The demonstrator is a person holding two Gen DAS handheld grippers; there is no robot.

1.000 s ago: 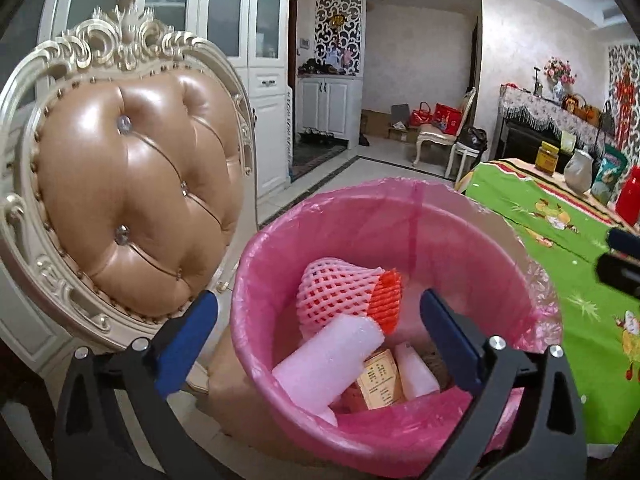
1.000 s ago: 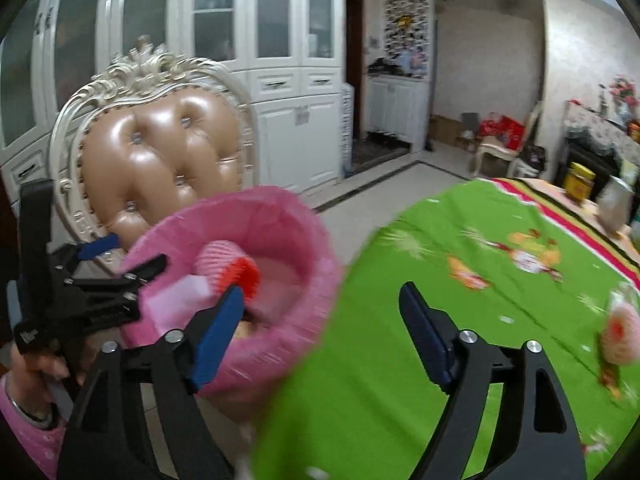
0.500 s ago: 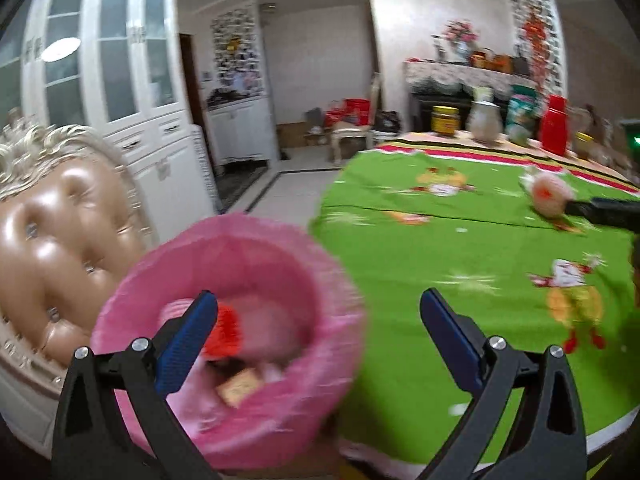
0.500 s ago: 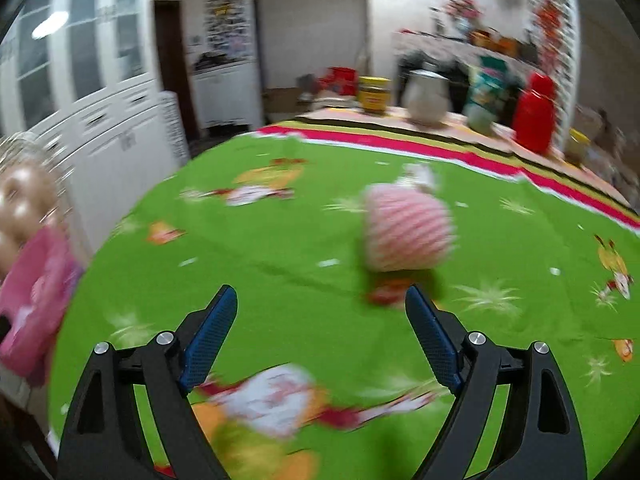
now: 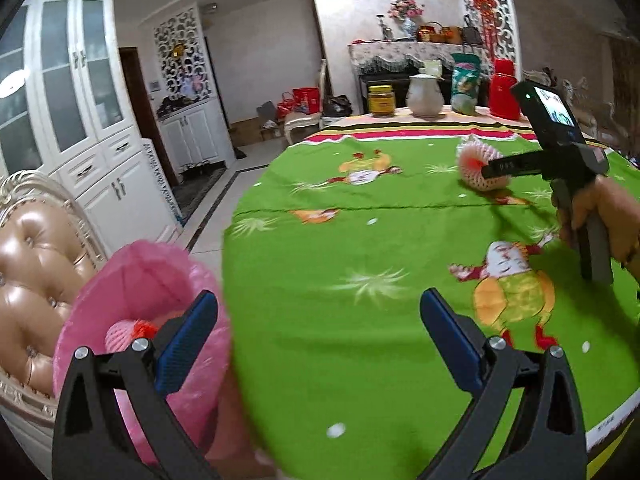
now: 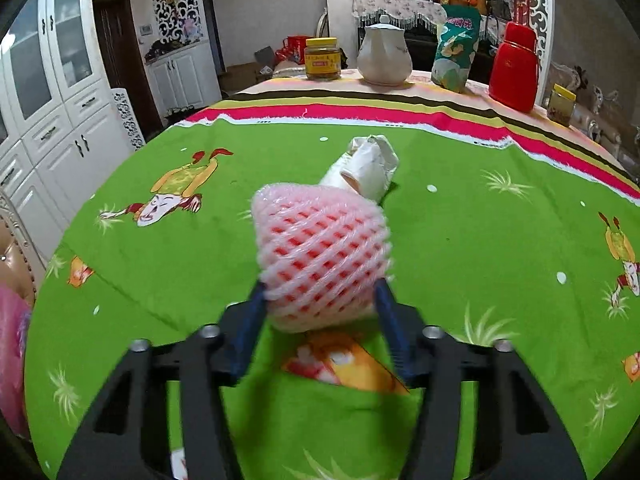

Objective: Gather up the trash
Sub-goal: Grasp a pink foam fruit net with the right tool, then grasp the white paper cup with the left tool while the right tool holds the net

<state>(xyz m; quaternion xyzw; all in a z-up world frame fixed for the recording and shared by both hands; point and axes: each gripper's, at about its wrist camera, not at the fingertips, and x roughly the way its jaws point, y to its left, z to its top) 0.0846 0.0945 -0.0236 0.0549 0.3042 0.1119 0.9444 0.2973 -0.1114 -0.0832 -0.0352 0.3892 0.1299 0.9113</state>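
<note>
A pink and red foam fruit net [image 6: 322,256] lies on the green tablecloth [image 6: 480,240], and a crumpled white paper [image 6: 368,168] sits just behind it. My right gripper [image 6: 320,300] is closing, its blue fingers pressing both sides of the net's near end. In the left wrist view the same net [image 5: 476,164] shows far right with the right gripper [image 5: 494,169] against it, held by a hand [image 5: 608,224]. My left gripper [image 5: 316,320] is open and holds nothing. It hovers over the table's near edge beside the pink-lined bin [image 5: 132,280], which holds another foam net.
A yellow-lidded jar [image 6: 322,59], a white teapot [image 6: 384,56], a snack bag [image 6: 456,48] and a red thermos [image 6: 514,68] stand along the table's far side. A tufted tan chair [image 5: 36,276] stands behind the bin. White cabinets [image 5: 92,128] line the left wall.
Both views swung from the bin round to the table. My right gripper came down to the foam net and its wide jaws narrowed onto it. My left gripper stayed open.
</note>
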